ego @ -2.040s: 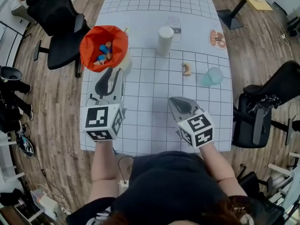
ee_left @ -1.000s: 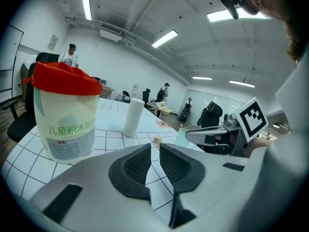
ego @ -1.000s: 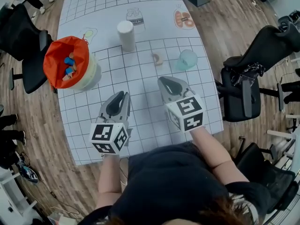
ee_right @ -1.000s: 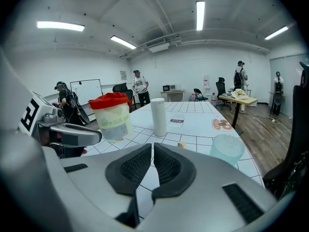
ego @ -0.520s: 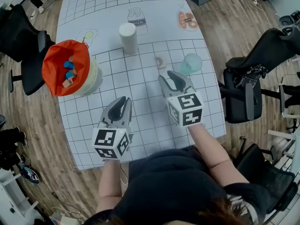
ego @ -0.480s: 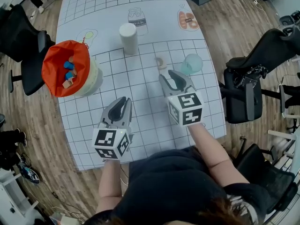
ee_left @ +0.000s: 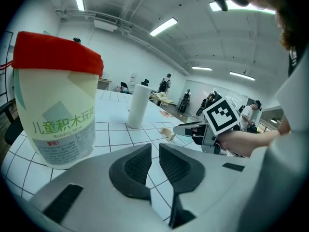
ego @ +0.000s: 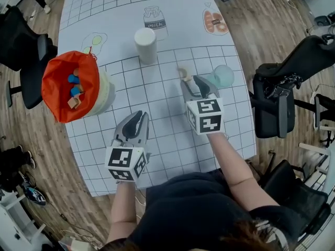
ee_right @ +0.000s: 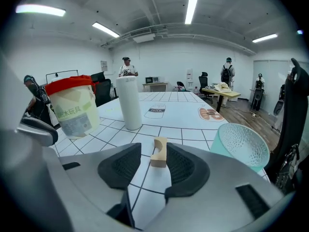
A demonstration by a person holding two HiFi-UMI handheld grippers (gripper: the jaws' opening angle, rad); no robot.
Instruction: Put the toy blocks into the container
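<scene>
A small wooden arch block point(ee_right: 159, 152) stands on the gridded table mat point(ego: 157, 95), also seen as a block point(ego: 183, 73) just past my right gripper point(ego: 195, 81). In the right gripper view the right gripper point(ee_right: 153, 150) has its jaws opening, with the block between the tips close to the right pad and not pressed. The container point(ego: 76, 85), a cream tub point(ee_left: 55, 115) with a red bag over its rim, holds several blocks at the left. My left gripper point(ego: 137, 117) hovers near the front with a narrow gap between its jaws and nothing in it.
A white cylinder point(ego: 145, 45) stands at mid-table and a teal cup point(ego: 224, 76) lies on its side right of the block. Office chairs point(ego: 285, 98) flank the table. The teal cup point(ee_right: 240, 146) is close to my right jaw.
My right gripper has moved forward up to the wooden block and its jaws have spread apart. The left gripper has stayed low near the front edge.
</scene>
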